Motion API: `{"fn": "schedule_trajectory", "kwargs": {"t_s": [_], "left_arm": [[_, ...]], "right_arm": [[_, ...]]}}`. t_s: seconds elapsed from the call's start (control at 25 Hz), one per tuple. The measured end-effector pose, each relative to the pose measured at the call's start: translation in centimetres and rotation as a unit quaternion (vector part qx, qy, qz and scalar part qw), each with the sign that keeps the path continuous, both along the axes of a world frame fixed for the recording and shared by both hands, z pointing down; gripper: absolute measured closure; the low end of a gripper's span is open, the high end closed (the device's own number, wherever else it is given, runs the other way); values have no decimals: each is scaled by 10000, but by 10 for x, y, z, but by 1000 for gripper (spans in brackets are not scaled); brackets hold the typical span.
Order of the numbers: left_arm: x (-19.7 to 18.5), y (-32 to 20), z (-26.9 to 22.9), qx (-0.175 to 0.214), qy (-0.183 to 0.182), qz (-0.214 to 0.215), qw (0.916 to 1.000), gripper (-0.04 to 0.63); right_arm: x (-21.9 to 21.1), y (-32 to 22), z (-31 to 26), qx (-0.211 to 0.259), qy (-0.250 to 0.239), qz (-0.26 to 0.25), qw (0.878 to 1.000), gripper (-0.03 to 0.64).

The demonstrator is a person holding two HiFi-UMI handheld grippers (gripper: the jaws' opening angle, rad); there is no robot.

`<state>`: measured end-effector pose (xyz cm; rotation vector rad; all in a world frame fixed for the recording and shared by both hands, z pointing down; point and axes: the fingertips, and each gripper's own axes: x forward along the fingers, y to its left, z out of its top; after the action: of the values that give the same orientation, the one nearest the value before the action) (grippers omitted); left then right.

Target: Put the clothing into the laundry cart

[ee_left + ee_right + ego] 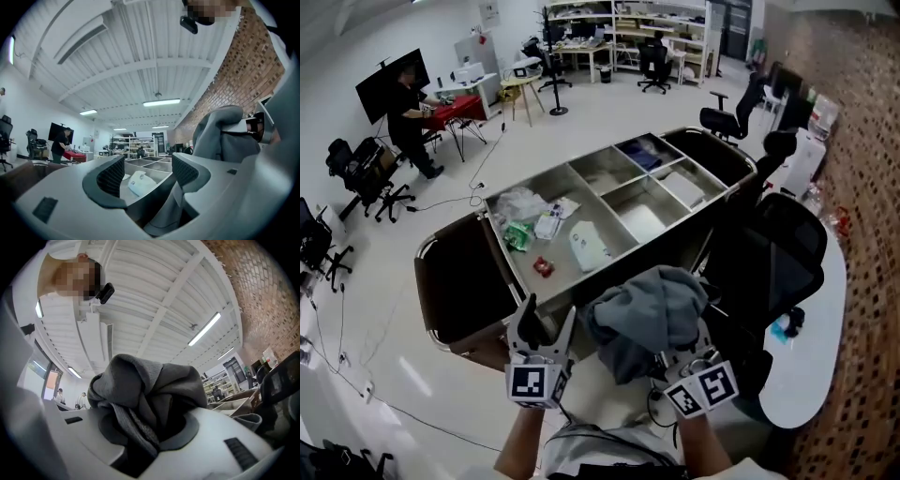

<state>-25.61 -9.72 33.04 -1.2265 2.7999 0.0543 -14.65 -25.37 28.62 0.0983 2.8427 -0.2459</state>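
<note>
Looking down from my head, a long laundry cart (600, 200) fills the middle of the frame, running from lower left to upper right. Its top is a steel tray split into compartments, and a dark brown bag (464, 281) hangs at each end. The largest compartment, at the left, holds loose packets, among them a white pouch (588, 246); I see no clothing in the tray.

My right tongs (147, 427) are clamped tight on a grey sweatshirt-like garment (652, 314). In the right gripper view the cloth bunches up between and above the jaws and hides most of what lies ahead. In the head view the bundle sits low and centre, held in the air at the near edge of the cart and touching none of it that I can see.

My left tongs (547, 321) are spread apart with nothing between them, just left of the garment. They point at the cart, and the left gripper view shows only the tray past the jaws.

I judge the pickup done and the drop not yet made. What is left is to carry the garment over the cart, probably over one of the bags, and let go. I cannot see into the bags.
</note>
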Motion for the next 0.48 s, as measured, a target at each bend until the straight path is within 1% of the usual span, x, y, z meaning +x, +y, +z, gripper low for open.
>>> {"fn": "schedule_trajectory", "kwargs": {"t_s": [0.2,0.32,0.48], "left_arm": [[-19,70,-19,106,-54,-365,9993,287],[-26,116,-20,239,-35,-550,9982,287],[-35,173,-22,371,-106,-767,9963,287]], "right_arm": [[-35,76,-30,48,-171,-622,9979,491],[-58,117,-38,27,-250,-881,9958,491],[-99,165,-52,12,-433,-1161,9923,491]]}}
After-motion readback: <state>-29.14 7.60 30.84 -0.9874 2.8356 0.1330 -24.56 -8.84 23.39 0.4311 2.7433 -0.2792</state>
